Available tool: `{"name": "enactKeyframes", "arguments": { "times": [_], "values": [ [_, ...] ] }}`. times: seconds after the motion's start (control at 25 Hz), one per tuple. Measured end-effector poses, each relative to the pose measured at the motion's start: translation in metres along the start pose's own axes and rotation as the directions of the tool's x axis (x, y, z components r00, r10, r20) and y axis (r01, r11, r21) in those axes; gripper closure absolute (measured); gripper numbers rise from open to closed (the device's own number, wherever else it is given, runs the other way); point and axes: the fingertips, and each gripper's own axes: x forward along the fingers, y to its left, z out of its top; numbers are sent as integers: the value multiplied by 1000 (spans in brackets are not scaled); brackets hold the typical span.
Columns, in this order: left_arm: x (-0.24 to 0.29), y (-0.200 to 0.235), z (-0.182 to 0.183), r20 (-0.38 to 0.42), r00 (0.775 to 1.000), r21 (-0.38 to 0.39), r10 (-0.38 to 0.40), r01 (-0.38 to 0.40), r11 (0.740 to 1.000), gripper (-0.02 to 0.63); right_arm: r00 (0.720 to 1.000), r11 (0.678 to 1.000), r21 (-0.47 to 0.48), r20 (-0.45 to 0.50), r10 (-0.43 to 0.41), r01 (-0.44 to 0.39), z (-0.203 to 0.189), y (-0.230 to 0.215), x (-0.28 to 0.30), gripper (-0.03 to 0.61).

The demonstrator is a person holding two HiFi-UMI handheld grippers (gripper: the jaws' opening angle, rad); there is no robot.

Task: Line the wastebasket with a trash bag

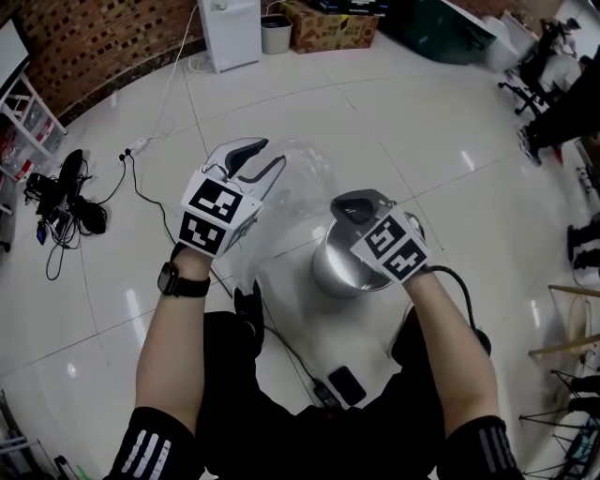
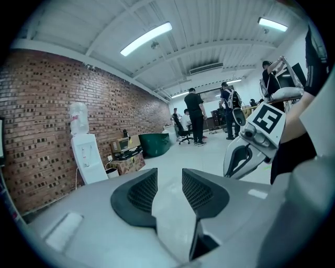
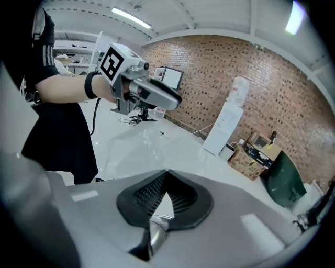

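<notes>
A clear trash bag [image 1: 302, 184] hangs stretched in the air between my two grippers, above and left of a shiny metal wastebasket [image 1: 339, 270] that stands on the floor. My left gripper [image 1: 255, 161] is held up at the bag's left side, its jaws a little apart with pale film between them [image 2: 168, 184]. My right gripper [image 1: 360, 208] is over the wastebasket's rim, its jaws shut tip to tip [image 3: 165, 184] on the thin edge of the bag [image 3: 137, 147]. From the right gripper view the left gripper [image 3: 168, 99] shows above the film.
A black cable [image 1: 281, 345] and a phone [image 1: 348, 382] lie on the white tiled floor by my legs. A power strip and cords [image 1: 137, 146] lie at the left. A water dispenser [image 1: 231, 30], a small bin and a cardboard box [image 1: 328, 26] stand at the back wall. People stand far off [image 2: 196, 115].
</notes>
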Motion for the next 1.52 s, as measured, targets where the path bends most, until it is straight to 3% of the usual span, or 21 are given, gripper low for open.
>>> {"name": "enactKeyframes", "arguments": {
  "times": [0.24, 0.48, 0.64, 0.8, 1.0, 1.16, 1.24, 1.32, 1.4, 1.52],
  "values": [
    [12, -16, -3, -32, 998, 24, -46, 47, 999, 472, 997, 999, 38, -80, -11, 15, -42, -12, -52, 572],
    [32, -43, -10, -87, 989, 57, -116, 121, 991, 472, 969, 995, 81, -232, 83, -66, -114, 18, -82, 572],
    [48, -68, -16, -127, 976, 67, -176, 185, 980, 472, 940, 979, 157, -296, 170, -127, -160, 44, -81, 572],
    [67, -106, -34, -222, 940, 118, -259, 290, 950, 460, 892, 960, 206, -371, 258, -192, -203, 69, -74, 572],
    [84, -146, -63, -362, 868, 164, -340, 418, 894, 459, 817, 931, 237, -451, 359, -278, -242, 93, -69, 572],
    [93, -171, -80, -434, 817, 175, -381, 491, 853, 459, 781, 919, 247, -485, 393, -308, -257, 100, -68, 571],
    [98, -179, -85, -456, 802, 185, -386, 509, 841, 459, 760, 919, 240, -518, 394, -313, -270, 102, -71, 571],
    [102, -186, -85, -464, 794, 185, -393, 520, 834, 459, 768, 921, 238, -508, 390, -310, -270, 99, -74, 560],
    [106, -192, -85, -470, 787, 185, -400, 531, 827, 459, 799, 922, 243, -463, 384, -302, -261, 92, -76, 486],
    [111, -199, -84, -476, 780, 186, -405, 540, 821, 459, 832, 921, 245, -404, 381, -303, -248, 84, -86, 465]
  ]
}}
